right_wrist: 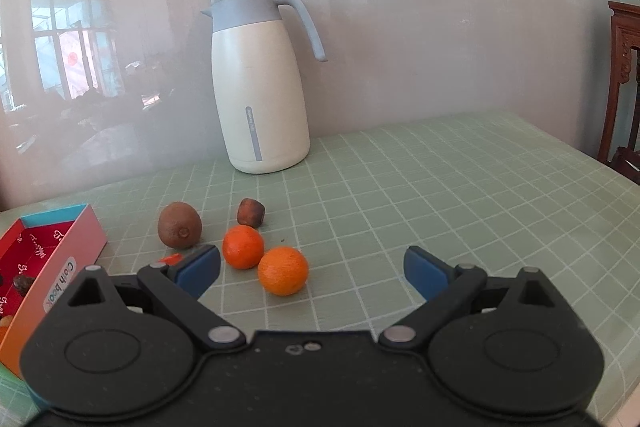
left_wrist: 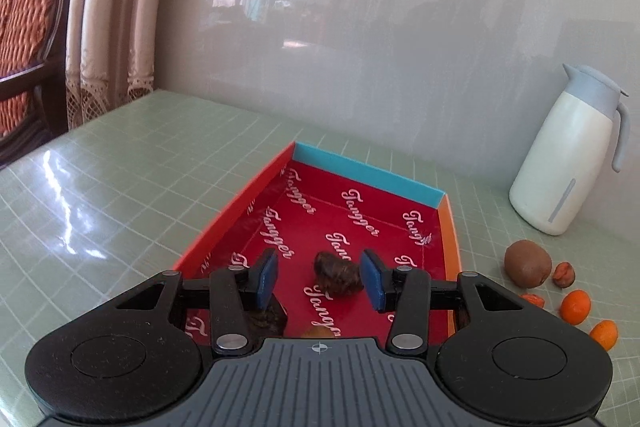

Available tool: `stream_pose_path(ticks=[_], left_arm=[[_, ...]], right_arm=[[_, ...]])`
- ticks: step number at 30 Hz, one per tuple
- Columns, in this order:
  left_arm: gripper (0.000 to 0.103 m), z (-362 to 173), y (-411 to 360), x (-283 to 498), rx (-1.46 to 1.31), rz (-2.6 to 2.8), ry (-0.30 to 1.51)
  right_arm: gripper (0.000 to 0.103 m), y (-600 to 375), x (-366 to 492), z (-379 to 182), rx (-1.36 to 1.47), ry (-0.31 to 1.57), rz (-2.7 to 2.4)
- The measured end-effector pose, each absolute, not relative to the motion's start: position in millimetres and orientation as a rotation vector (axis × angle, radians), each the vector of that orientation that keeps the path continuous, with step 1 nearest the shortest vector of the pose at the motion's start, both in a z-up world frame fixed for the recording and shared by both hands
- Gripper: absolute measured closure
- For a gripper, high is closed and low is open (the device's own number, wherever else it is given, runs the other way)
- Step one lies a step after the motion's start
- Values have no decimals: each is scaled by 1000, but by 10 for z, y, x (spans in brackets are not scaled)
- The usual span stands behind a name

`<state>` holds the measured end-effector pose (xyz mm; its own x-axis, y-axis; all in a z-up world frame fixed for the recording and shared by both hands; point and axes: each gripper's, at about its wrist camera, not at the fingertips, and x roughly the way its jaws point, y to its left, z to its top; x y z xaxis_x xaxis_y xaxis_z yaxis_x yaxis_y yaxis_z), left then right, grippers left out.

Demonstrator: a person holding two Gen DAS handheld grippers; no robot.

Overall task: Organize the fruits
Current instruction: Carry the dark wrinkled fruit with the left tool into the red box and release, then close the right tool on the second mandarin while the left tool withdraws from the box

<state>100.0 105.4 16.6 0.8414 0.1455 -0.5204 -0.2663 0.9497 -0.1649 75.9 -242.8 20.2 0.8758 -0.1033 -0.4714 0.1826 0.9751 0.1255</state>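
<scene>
Left claw (left_wrist: 319, 277) is held released over the red box (left_wrist: 240, 203), nothing gripped; a dark brown fruit (left_wrist: 338, 273) is seen lying on the box floor between its pads. Drop-off step judged done. Right claw (right_wrist: 312, 269) is spread wide, empty, right of the box. Two oranges (right_wrist: 283, 270), a kiwi (right_wrist: 179, 225) and a small brown fruit (right_wrist: 251, 212) are left on the worktop (right_wrist: 440, 187) right of the box; next, one must be straddled and clenched.

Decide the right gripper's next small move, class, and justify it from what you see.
Probably ease the open right gripper forward over the nearer orange and close on it: that fruit lies on the table just ahead between the fingers, outside the red box.
</scene>
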Motion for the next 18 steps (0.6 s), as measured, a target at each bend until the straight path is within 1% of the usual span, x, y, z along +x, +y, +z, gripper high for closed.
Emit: stream_pose_path(ticks=[1, 2, 4, 6, 8, 10, 12, 15, 18], left_arm=[[45, 212, 1063, 940, -224, 226, 509], [33, 244, 1068, 880, -208, 243, 492], [26, 294, 1091, 745, -178, 272, 460], [22, 333, 1118, 629, -150, 287, 442], [10, 344, 1150, 514, -130, 306, 427], [5, 344, 1176, 425, -106, 331, 420], [4, 345, 1212, 369, -107, 347, 420], [0, 352, 1304, 295, -139, 391, 415], [0, 343, 1393, 246, -167, 433, 405]], right_arm=[[4, -2431, 759, 201, 171, 482, -150], [4, -2433, 761, 199, 173, 482, -150], [4, -2427, 762, 197, 172, 483, -148], [4, -2420, 764, 192, 167, 484, -147], [4, -2410, 772, 185, 160, 487, -148], [4, -2405, 787, 171, 157, 493, -152], [4, -2401, 809, 150, 162, 503, -155], [4, -2383, 855, 117, 164, 516, -162], [4, -2348, 916, 87, 152, 530, -170]])
